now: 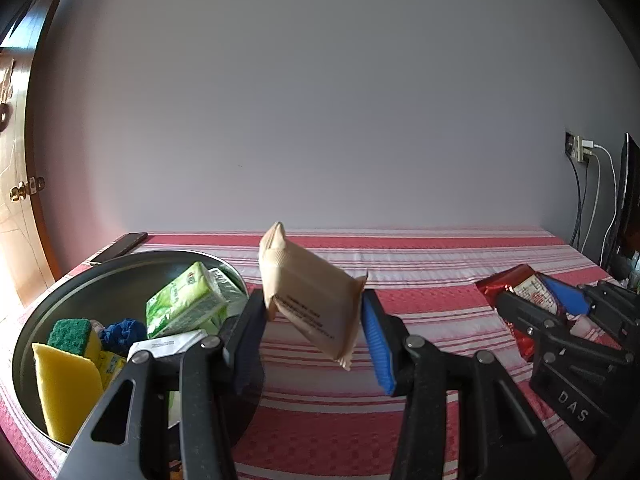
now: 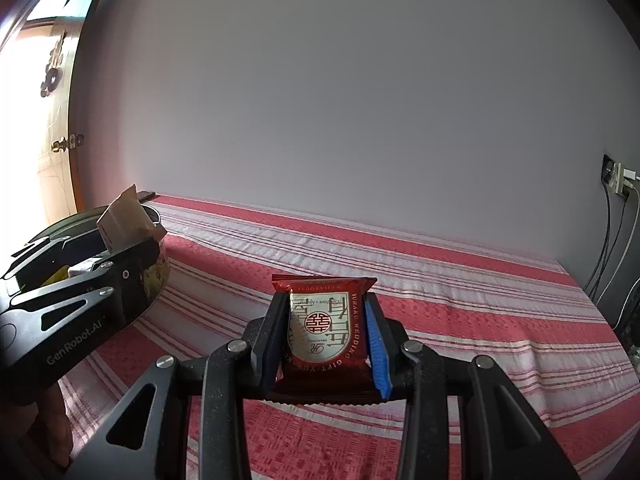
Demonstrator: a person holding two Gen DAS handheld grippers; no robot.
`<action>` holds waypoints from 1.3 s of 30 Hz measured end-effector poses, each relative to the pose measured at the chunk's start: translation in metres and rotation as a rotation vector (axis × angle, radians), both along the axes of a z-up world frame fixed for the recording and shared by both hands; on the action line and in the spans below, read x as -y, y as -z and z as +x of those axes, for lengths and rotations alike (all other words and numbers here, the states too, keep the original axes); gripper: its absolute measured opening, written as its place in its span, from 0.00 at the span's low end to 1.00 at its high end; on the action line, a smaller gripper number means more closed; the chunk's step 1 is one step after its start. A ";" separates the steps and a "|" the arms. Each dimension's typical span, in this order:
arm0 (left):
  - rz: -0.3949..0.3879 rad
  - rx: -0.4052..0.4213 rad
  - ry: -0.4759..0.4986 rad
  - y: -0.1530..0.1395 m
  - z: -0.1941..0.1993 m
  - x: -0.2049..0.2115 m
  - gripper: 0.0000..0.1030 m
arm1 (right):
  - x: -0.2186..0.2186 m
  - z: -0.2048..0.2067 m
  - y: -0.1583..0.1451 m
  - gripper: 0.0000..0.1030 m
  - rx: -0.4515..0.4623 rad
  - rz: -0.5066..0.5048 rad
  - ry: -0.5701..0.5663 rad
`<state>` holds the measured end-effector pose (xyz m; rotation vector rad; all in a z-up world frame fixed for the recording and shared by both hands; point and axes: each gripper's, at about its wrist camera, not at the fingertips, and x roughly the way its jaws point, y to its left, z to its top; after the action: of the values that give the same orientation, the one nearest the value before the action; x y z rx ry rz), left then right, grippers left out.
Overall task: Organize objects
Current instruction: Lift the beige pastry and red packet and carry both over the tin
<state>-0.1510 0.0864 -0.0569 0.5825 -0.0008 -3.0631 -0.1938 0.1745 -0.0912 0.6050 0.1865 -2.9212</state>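
Observation:
My left gripper (image 1: pixel 316 320) is shut on a beige snack packet (image 1: pixel 308 296), held tilted above the striped cloth just right of a round metal pan (image 1: pixel 52 304). The pan holds a yellow-green sponge (image 1: pixel 64 372), a green tissue pack (image 1: pixel 188 300), a blue cloth and small white packs. My right gripper (image 2: pixel 326 328) is shut on a red and white snack packet (image 2: pixel 324 328), lifted over the cloth. In the left wrist view the right gripper (image 1: pixel 560 300) and its red packet (image 1: pixel 516 292) are at the far right. In the right wrist view the left gripper (image 2: pixel 128 236) hangs by the pan (image 2: pixel 156 276).
A red and white striped cloth (image 2: pixel 440 280) covers the table against a plain wall. A dark phone (image 1: pixel 120 246) lies at the back left corner. A wooden door (image 1: pixel 16 184) stands left. A wall socket with cables (image 1: pixel 580 152) and a dark screen edge are at the right.

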 end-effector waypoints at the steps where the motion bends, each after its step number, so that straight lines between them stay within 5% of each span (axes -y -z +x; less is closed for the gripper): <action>1: 0.001 0.000 -0.001 0.000 0.001 0.001 0.46 | 0.000 0.000 0.000 0.39 -0.001 -0.001 -0.003; 39: 0.013 -0.039 -0.021 -0.008 0.028 0.035 0.46 | -0.004 0.018 -0.005 0.39 -0.027 0.006 -0.096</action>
<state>-0.1230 0.0512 -0.0486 0.5205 0.0255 -3.0559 -0.1755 0.1782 -0.0864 0.5415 0.2209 -2.8381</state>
